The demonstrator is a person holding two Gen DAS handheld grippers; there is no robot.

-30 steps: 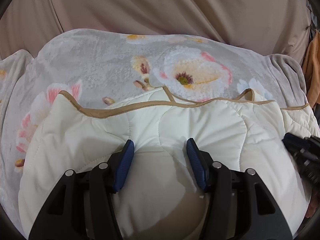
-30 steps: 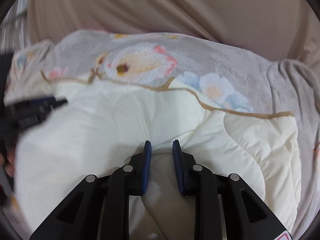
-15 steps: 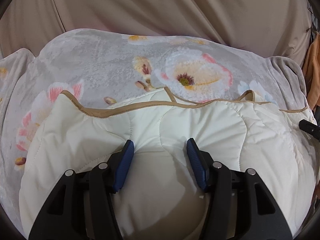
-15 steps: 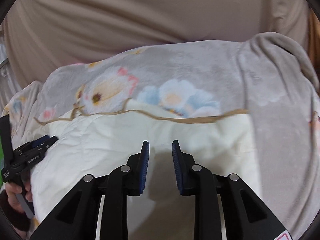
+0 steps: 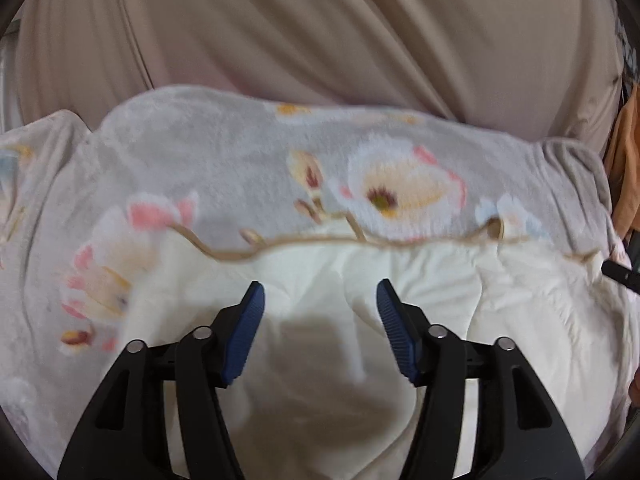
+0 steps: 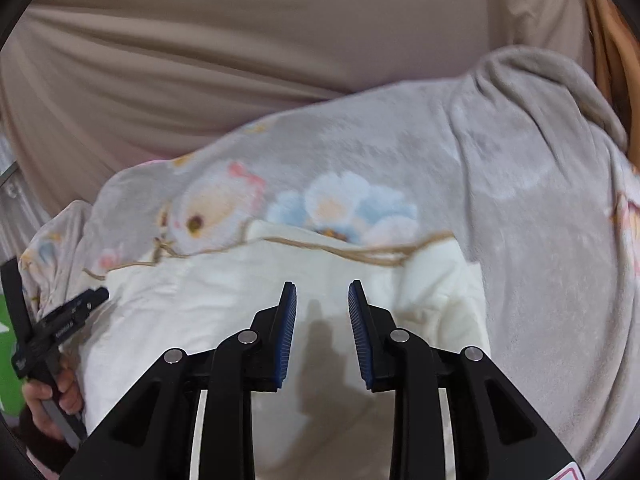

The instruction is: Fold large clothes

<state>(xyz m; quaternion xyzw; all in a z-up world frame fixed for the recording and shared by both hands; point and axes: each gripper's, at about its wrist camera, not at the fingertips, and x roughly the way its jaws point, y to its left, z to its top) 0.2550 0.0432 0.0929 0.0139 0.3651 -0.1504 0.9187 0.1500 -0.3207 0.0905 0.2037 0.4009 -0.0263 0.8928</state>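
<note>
A cream quilted garment (image 5: 400, 288) with tan piping lies folded on a grey floral blanket (image 5: 224, 168). My left gripper (image 5: 318, 300) is open and empty, hovering over the garment's middle. In the right wrist view the garment (image 6: 224, 296) fills the lower centre. My right gripper (image 6: 322, 300) is open and empty above it, near its right edge. The left gripper (image 6: 76, 312) shows at the left edge of that view. A tip of the right gripper (image 5: 620, 272) shows at the far right of the left wrist view.
The grey floral blanket (image 6: 500, 184) covers the surface and bunches up at the far right. A beige curtain (image 5: 320, 32) hangs behind it. An orange cloth (image 5: 624, 160) hangs at the right edge.
Both grippers have pulled back and up from the garment. The right gripper has swung right and its jaws have opened wider. The garment lies flatter.
</note>
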